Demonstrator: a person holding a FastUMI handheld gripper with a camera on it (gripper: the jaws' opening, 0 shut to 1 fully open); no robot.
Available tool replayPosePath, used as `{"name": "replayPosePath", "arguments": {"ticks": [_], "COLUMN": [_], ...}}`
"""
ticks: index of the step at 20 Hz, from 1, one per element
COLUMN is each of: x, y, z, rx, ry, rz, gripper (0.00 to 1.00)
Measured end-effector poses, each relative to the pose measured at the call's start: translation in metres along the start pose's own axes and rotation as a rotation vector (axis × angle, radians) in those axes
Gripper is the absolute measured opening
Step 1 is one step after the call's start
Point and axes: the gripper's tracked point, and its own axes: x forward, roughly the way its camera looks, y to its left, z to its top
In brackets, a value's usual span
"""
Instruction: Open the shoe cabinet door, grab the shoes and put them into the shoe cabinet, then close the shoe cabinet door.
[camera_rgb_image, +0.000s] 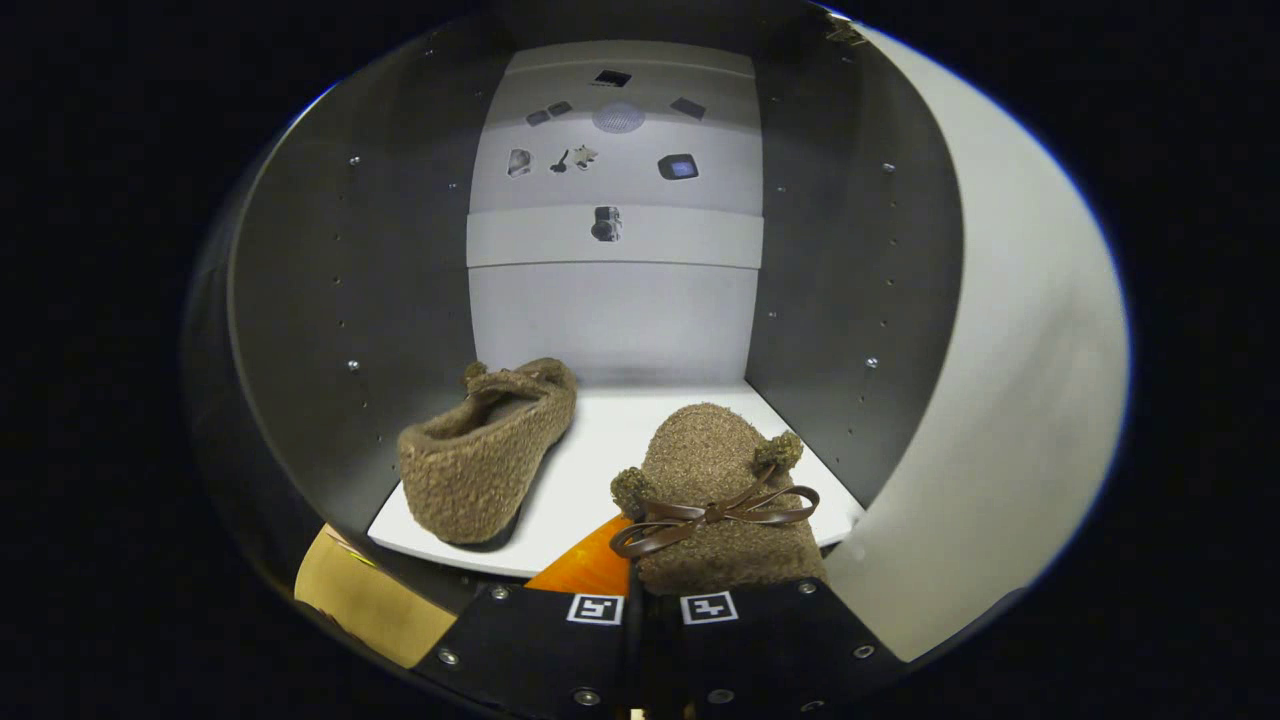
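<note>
The dark-walled shoe cabinet stands open, its pale door swung out beside the right wall. Inside, the white shelf carries both shoes. The first fuzzy brown slipper sits along the shelf's left edge, heel toward the front. The second fuzzy brown slipper with a brown leather bow and two pompoms lies at the shelf's front right corner, its rear end reaching back to the tongs. The two halves of the tongs meet side by side, so they look together, and the slipper's rear appears pinched at their tips (the contact itself is hidden, so I cannot tell whether they grip it). Both slippers should handle as light, soft and squashy, not slippery; the firmer heel rim looks the surest place to hold.
</note>
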Motion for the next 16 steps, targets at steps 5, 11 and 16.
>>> {"name": "replayPosePath", "arguments": {"ticks": [5,11,16], "x": [0.040,0.083,0.118], "y": [0.004,0.009,0.008], "z": [0.023,0.041,0.050], "rx": [0.016,0.014,0.048], "ry": [0.017,0.036,0.065], "rz": [0.021,0.060,0.067], "gripper": [0.07,0.07,0.07]}}
